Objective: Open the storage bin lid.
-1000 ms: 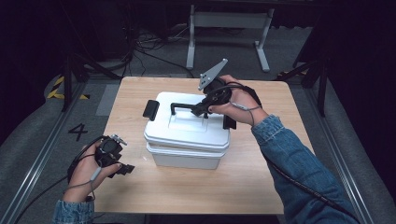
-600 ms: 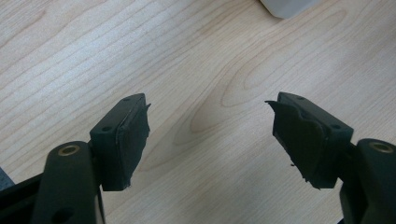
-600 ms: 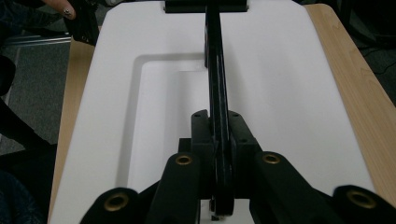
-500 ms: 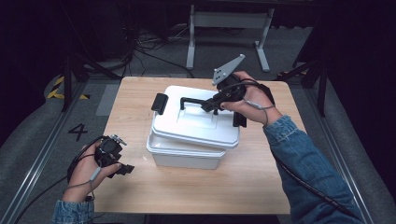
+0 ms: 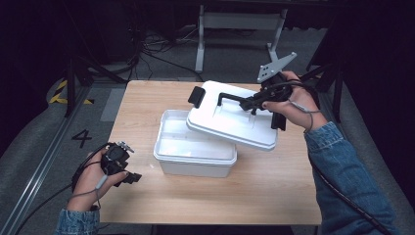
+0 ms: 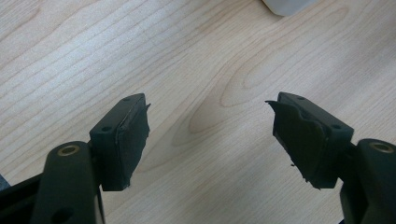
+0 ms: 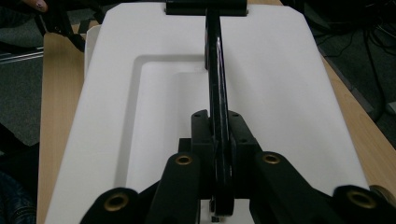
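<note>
White lid [image 5: 232, 120], clamped by right gripper [image 5: 249, 103], has shifted right off the box [image 5: 193, 147].

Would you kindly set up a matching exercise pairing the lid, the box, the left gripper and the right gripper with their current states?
Things:
1. lid
2. box
3. left gripper
4. right gripper

States:
A. jaws apart over bare table
B. clamped on the black handle
C. uncovered, standing on the table
D. lifted, tilted, off to one side

Pairs: 1-D, 2-C, 3-A, 4-B
</note>
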### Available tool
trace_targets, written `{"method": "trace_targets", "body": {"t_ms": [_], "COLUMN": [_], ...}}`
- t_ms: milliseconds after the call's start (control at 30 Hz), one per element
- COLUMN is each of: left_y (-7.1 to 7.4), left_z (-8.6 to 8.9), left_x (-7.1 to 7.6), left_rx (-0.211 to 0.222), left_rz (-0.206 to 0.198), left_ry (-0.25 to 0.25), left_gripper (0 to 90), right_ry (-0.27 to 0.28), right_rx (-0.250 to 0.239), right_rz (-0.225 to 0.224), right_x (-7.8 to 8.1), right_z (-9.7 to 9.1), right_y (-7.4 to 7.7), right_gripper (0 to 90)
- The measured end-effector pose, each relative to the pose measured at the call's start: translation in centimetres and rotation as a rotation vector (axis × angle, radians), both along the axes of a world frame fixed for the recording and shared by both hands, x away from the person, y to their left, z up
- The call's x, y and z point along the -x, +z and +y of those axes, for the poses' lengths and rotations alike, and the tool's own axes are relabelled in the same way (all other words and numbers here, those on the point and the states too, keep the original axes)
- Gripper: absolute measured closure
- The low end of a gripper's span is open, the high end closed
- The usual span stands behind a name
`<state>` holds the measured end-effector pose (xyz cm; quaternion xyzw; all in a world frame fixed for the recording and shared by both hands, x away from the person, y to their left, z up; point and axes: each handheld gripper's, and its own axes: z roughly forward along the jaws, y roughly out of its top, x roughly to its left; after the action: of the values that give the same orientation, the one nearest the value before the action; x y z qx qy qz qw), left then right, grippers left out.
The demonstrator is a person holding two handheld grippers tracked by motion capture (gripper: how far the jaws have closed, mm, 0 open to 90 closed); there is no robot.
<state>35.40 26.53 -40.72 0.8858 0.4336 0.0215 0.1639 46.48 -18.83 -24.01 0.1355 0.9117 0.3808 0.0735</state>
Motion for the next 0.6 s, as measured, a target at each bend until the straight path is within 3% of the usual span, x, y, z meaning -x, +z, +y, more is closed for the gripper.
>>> {"method": "trace_targets", "body": {"t_ms": [600], "left_y": [-0.1], "left_z": [0.3], "left_x": [0.0], "left_rx": [0.01], "left_rz": [-0.012], "left_ry": [0.006], "left_gripper": [26.8], "right_ry": [-0.141], "right_rx": [-0.001], "right_rz": [0.005], "right_x": [-0.7], "right_z": [-6.7], "right_y": [-0.2], "right_gripper": [84.8]}}
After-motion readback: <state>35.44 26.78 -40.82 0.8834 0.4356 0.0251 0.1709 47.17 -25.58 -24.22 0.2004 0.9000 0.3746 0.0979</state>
